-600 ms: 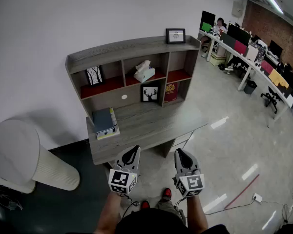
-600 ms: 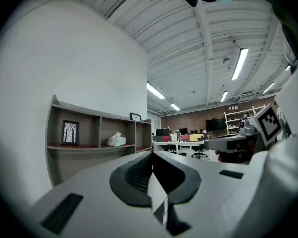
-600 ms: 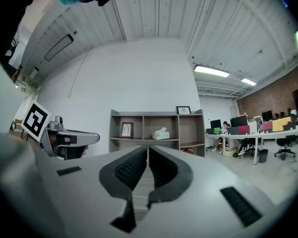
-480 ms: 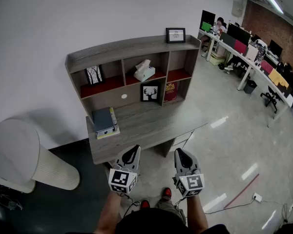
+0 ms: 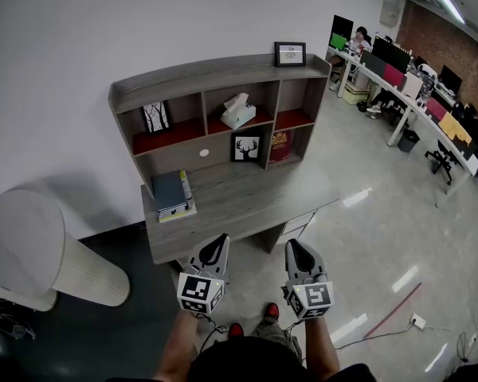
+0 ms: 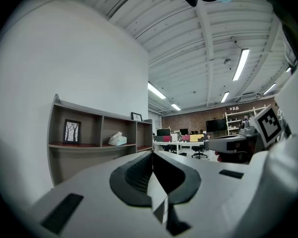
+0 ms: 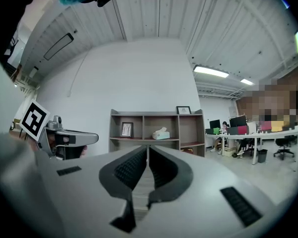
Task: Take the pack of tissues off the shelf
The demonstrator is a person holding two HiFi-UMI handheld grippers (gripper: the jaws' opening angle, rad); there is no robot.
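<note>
The pack of tissues (image 5: 237,111) is a pale box with a white tissue sticking up. It stands in the middle upper compartment of the grey wooden shelf (image 5: 211,78) on the desk (image 5: 247,197). It also shows far off in the left gripper view (image 6: 117,140) and the right gripper view (image 7: 161,134). My left gripper (image 5: 220,242) and right gripper (image 5: 291,247) hang side by side in front of the desk's near edge, well short of the shelf. Both point toward it, shut and empty; the left jaws (image 6: 152,155) and the right jaws (image 7: 147,150) each stand together.
A stack of books (image 5: 171,195) lies on the desk's left part. Framed pictures stand in the left compartment (image 5: 154,116), under the tissues (image 5: 245,146) and on top (image 5: 290,54). A white ribbed cylinder (image 5: 40,249) stands left; office desks with monitors (image 5: 414,94) run along the right.
The head view has shifted slightly, so the desk and shelf sit a bit higher and to the right. Both grippers stay shut side by side in the same place.
</note>
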